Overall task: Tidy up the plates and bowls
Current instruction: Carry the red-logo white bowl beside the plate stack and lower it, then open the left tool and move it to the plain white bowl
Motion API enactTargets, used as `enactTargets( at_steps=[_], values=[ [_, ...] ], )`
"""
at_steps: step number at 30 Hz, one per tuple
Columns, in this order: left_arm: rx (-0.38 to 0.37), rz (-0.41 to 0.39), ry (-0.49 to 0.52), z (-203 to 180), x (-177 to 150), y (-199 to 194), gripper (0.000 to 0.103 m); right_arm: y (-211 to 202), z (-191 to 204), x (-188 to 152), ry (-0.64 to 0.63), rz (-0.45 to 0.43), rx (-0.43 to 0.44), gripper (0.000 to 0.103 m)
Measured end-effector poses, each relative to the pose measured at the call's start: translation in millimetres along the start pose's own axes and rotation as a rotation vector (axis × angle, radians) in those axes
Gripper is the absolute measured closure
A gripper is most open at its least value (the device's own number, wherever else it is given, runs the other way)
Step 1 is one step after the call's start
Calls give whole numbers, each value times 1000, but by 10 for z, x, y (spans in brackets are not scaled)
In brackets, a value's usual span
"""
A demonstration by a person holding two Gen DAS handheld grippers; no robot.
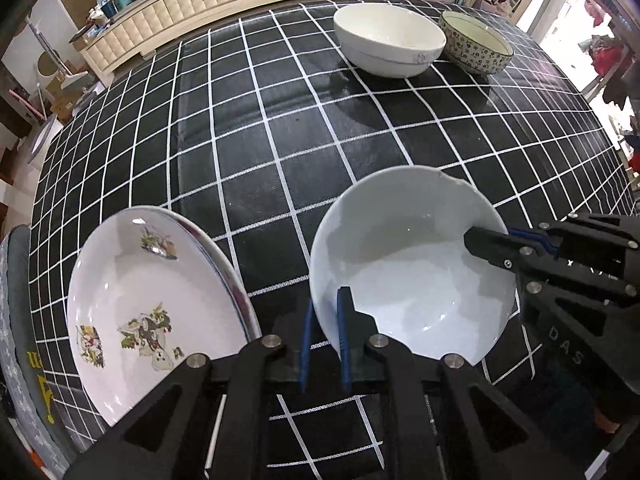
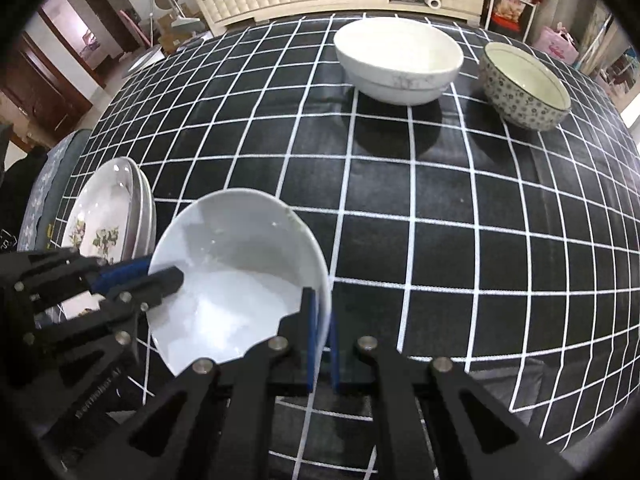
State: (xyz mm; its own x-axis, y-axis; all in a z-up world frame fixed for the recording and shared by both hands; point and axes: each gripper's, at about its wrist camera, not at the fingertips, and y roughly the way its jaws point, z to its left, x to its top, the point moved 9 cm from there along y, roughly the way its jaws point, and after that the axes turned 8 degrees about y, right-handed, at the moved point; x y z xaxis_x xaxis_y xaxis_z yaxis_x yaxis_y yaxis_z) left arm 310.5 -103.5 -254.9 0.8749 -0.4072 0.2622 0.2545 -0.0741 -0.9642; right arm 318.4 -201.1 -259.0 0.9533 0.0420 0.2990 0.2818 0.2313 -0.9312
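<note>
Both pairs of fingers are clamped on the rim of one white bowl (image 1: 412,272): the left gripper (image 1: 326,340) is closed on the rim at about 7 o'clock in the left wrist view, and the right gripper (image 2: 322,344) on the opposite rim, seen at 5 o'clock of the bowl in its own view. A chip is seen on the far rim. The bowl is held just above the checked tablecloth (image 1: 260,140), between the two hands. The stack of flowered plates (image 1: 152,304) lies close at 9 o'clock, nearer the left gripper; the large white bowl (image 1: 388,40) and patterned bowl (image 1: 476,44) stand well apart at 12 o'clock, so a nesting move would probably be carried straight ahead
</note>
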Motion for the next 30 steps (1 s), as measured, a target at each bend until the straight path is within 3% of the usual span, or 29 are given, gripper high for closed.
enactTargets(
  at_steps=[11, 15, 19, 22, 24, 26, 30],
  values=[
    [-26, -13, -4, 30, 12, -34, 93, 35, -57, -26, 8, 34, 12, 94],
    [5, -24, 12, 31, 37, -87, 92, 30, -44, -41, 17, 45, 14, 94],
    [66, -31, 28, 82, 74, -153, 75, -43, -33, -7, -6, 37, -2, 93],
    [64, -46, 34, 99, 118, -213, 75, -131, -61, 44, 5, 24, -12, 81],
    [58, -57, 22, 123, 154, -271, 75, -210, -84, 90, 13, 2, -18, 61],
    [56, -73, 11, 151, 198, -354, 75, -283, -92, 134, 15, -17, -22, 54],
    [56, -101, 6, 202, 308, -524, 75, -437, -106, 261, 10, -41, -25, 50]
  ],
)
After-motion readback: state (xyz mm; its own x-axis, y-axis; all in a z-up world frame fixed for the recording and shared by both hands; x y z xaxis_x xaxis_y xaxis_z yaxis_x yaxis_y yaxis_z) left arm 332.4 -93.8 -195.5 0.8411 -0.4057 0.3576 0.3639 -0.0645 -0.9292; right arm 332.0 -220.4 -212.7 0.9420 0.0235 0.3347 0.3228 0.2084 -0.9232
